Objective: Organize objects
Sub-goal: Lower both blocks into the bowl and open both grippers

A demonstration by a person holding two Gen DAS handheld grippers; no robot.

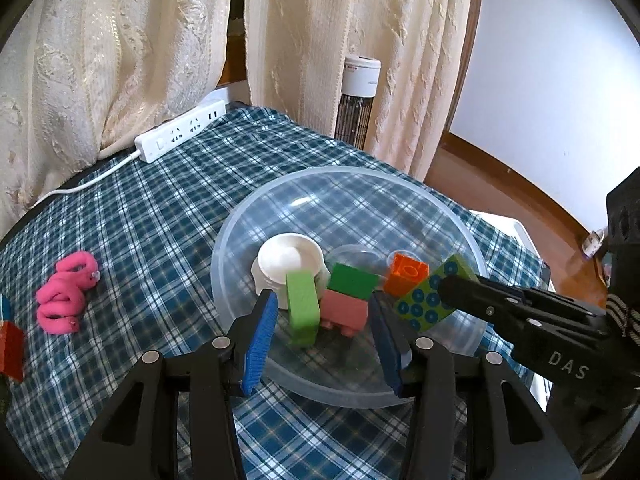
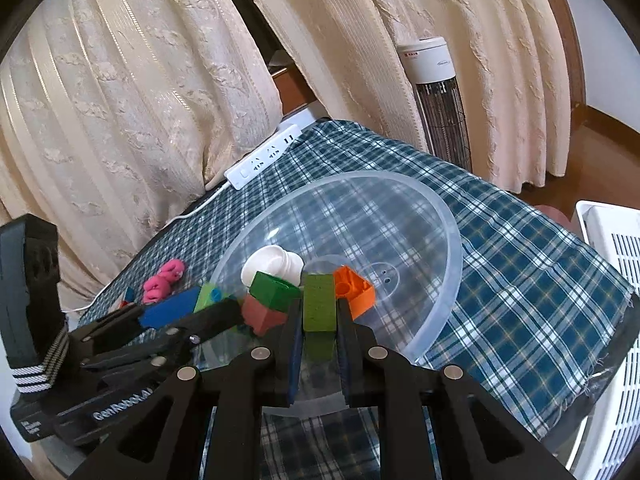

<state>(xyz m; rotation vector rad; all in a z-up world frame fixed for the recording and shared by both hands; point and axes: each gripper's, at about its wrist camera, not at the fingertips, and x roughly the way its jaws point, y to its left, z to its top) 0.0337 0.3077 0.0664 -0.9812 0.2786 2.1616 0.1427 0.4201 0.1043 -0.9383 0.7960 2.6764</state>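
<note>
Shows a clear plastic bowl (image 1: 224, 248) on a blue checked cloth (image 1: 160, 220), with both tools working over its near side.

Left gripper (image 1: 322, 304): spread wide and holding nothing, blue pads (image 1: 260, 332) on either side of a cluster of blocks inside the bowl. Between the pads: a light green block (image 1: 303, 308), upright and slightly blurred, just beside the left pad; a pink block (image 1: 344, 312) on the bowl floor; a dark green block (image 1: 354, 280) on top of the pink one.

Right gripper (image 2: 319, 308): closed on a green block with blue circles (image 1: 428, 300), gripped by two opposite faces and held over the near right part of the bowl, close to an orange block (image 1: 406, 274). Enters the left wrist view from the right edge.

Also in the bowl: a white cup (image 1: 288, 260) on its side, behind the light green block and touching the wall at the left.

Outside the bowl, well apart to the left: pink hair ties (image 1: 66, 292) and, at the frame edge, a red block (image 1: 10, 348). At the far edge of the cloth, against the curtain: a white power strip (image 1: 180, 132).
</note>
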